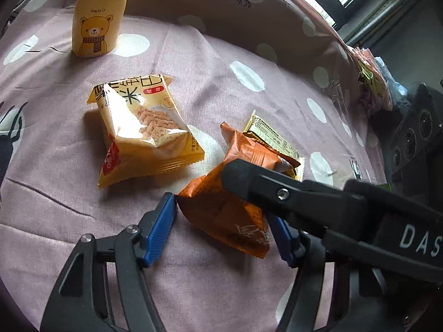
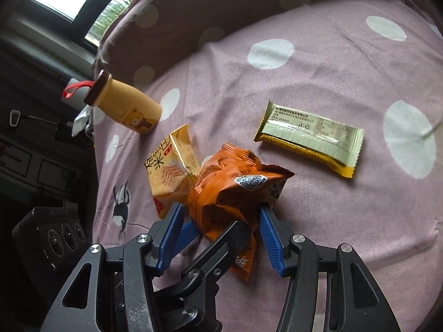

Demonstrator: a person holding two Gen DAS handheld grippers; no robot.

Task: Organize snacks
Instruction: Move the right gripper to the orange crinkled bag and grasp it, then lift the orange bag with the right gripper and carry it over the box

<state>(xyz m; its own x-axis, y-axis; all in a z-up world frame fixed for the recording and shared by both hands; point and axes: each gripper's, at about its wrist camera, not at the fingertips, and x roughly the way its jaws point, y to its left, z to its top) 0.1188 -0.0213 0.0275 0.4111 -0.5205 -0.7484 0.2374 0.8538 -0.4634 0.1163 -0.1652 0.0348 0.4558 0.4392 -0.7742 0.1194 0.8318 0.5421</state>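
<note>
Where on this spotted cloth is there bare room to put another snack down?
Free: the cloth beyond the gold bar packet, and the stretch between the bear bottle and the yellow cracker packet. Crowded: around the orange packet, where both grippers meet.

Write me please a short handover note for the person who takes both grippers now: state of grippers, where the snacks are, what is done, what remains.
Left gripper: jaws on either side of the orange packet; whether they grip it is unclear.
Right gripper: straddles the same packet from the other end; grip also unclear.
Yellow cracker packet and gold bar packet lie loose on the dotted cloth; the bear bottle stands behind them.
Done: nothing looks sorted yet.
Left: all three snacks.
</note>
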